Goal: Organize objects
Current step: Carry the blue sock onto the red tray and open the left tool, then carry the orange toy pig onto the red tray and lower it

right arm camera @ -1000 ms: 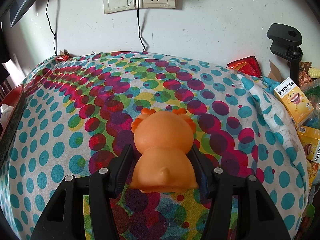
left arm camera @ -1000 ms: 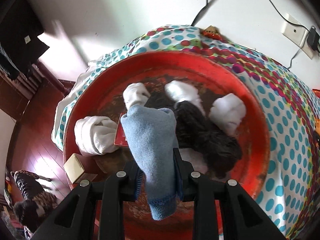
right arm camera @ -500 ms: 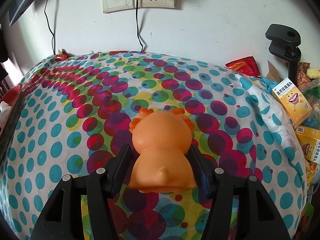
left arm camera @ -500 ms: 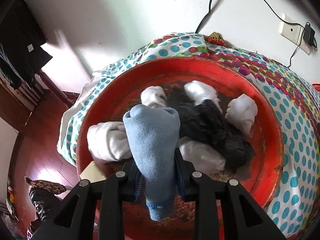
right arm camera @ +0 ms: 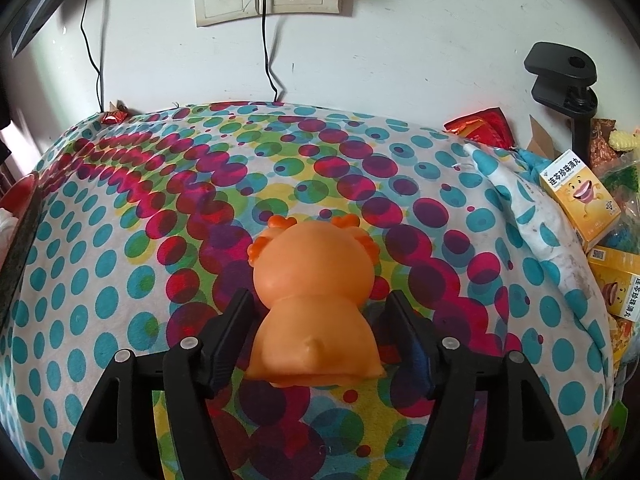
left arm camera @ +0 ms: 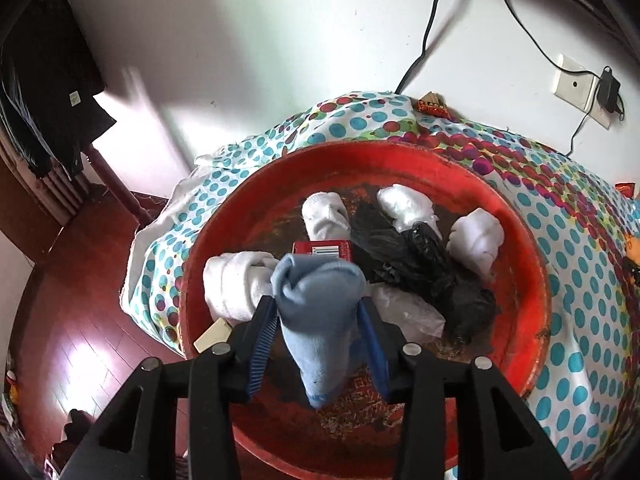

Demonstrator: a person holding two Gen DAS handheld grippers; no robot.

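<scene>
Jaws just opening on both sides, my left gripper (left arm camera: 318, 326) loosens around the blue sock (left arm camera: 316, 312) above the red basin (left arm camera: 524, 280), my right gripper (right arm camera: 320, 332) stands clear of the orange toy (right arm camera: 314, 300).

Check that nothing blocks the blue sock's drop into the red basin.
Nothing visible blocks it. The blue sock hangs between the left gripper's just-opening jaws, above the red basin, which already holds white rolled socks and a black bag.
</scene>
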